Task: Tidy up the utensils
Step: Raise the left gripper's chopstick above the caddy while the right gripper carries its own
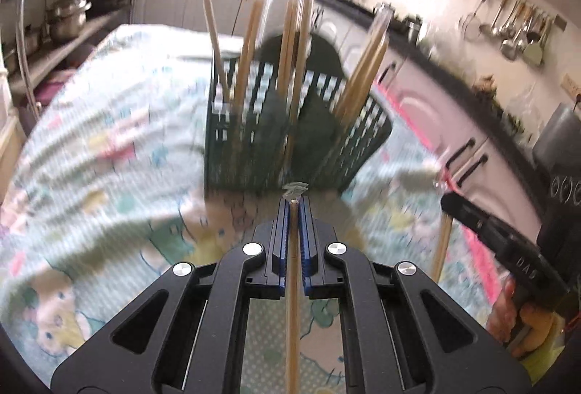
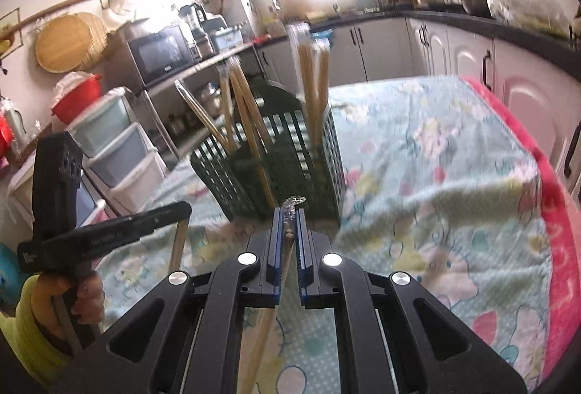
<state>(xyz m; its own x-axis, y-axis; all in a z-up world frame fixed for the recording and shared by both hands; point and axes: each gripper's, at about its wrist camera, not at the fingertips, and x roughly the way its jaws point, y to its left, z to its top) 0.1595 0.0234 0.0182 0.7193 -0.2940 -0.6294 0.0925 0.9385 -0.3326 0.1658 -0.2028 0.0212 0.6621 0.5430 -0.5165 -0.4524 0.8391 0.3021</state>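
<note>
while both views are smeared by motion blur, the left gripper [image 1: 295, 203] is seen with its blue jaws pinched on a wrapped pair of chopsticks [image 1: 292, 292], whose crinkled clear wrapper end pokes out just past the fingertips and whose wooden shaft runs back below the frame edge. the right gripper [image 2: 289, 212] is likewise closed on a second wrapped pair [image 2: 270, 314], which slants down and to the left under the jaws. a dark green slotted basket [image 1: 254, 147] stands upright on the floral cloth [image 1: 109, 139] that covers the table, just ahead of both grippers, and several more wrapped chopsticks [image 1: 250, 41] are stood in it, leaning apart at different angles, some against the near rim, others toward the far corners. open gaps are left between those leaning bundles, widest toward the middle of the basket. in the left wrist view the right gripper's body is seen at the right edge, well apart from the basket, with its own pair hanging below it. bare cloth is spread wide to the left of the basket in that view and to the right of it in the right wrist view, where a pink border [image 2: 559, 212] marks the table's edge. white cabinets [image 2: 468, 56] are ranged beyond that edge.
</note>
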